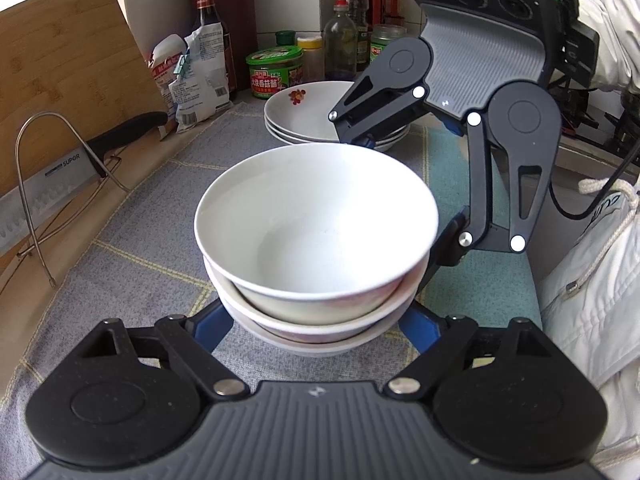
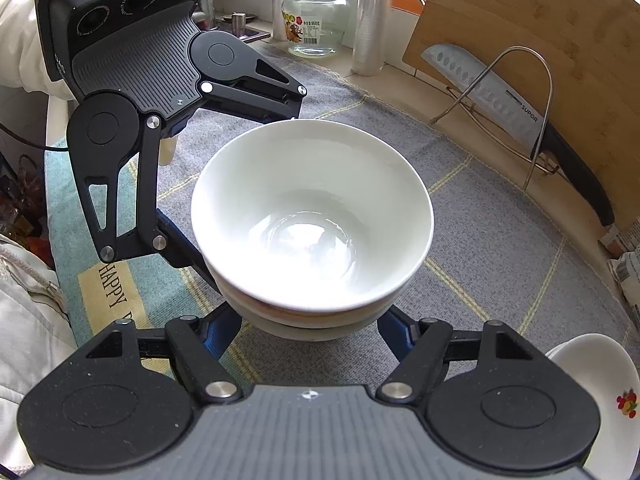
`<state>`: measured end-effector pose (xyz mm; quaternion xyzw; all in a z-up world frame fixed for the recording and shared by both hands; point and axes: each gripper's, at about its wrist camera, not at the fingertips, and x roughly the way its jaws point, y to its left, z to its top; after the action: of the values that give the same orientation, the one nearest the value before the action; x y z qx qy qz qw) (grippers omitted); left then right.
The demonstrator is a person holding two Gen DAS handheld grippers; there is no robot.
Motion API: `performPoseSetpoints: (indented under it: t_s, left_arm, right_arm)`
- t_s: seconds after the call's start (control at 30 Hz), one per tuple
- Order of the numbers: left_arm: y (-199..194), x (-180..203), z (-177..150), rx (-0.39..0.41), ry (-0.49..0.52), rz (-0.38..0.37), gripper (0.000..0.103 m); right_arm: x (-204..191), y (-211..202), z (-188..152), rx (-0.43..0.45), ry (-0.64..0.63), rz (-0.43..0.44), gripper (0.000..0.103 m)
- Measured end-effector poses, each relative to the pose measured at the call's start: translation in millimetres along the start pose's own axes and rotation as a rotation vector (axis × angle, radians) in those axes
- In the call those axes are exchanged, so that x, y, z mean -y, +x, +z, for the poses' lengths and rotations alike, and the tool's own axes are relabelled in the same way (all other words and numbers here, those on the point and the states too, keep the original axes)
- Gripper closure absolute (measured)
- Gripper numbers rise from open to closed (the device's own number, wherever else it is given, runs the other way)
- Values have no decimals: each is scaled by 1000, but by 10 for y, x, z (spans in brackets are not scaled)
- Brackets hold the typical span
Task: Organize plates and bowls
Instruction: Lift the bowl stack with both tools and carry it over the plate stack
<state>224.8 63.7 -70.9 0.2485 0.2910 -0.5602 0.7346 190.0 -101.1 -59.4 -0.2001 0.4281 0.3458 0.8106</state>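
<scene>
A stack of bowls (image 1: pixel 316 248), three white ones nested, sits on the grey checked mat (image 1: pixel 132 248) in the middle of the counter. A stack of plates (image 1: pixel 308 116) with a small flower print lies beyond it at twelve o'clock in the left wrist view, just behind the bowls.

Both grippers flank the bowls from opposite sides. The left gripper (image 1: pixel 316 330) has its blue-padded fingers (image 1: pixel 216 326) on either side of the lowest bowl; the pads look to lie against its wall, so it appears to be gripping the bottom bowl, though the contact itself is partly hidden by the bowls above. The right gripper (image 2: pixel 312 326) stands the same way at six o'clock in its own view, its fingers (image 2: pixel 394 330) closed in around the base of the stack, apparently clamped on it too.

The step in hand seems to be carrying or settling the whole stack as one. To do it well, both grips should stay low on the bottom bowl and hold evenly, since the upper bowls only rest loose and the top one sits slightly off-centre. The stack should be kept level and moved slowly, clear of the plates and of the knife (image 2: pixel 516 108) leaning on its wire stand (image 2: pixel 532 92) at two o'clock in the right wrist view.
</scene>
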Motion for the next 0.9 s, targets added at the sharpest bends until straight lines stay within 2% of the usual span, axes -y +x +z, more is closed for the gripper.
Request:
performPoseSetpoints:
  t_s: [0.37,0.73,0.9]
  left_arm:
    - [201,131,485,31,40,19,14]
    - [797,190,1235,77,116,-3,14]
    - [1126,177,1469,79,142,-24,14]
  right_arm:
    - [273,-435,-213,32,-8,-40,24]
    - [838,-984,-702,41,18,-127,24]
    - [1098,-1099,-929,25,46,-166,24]
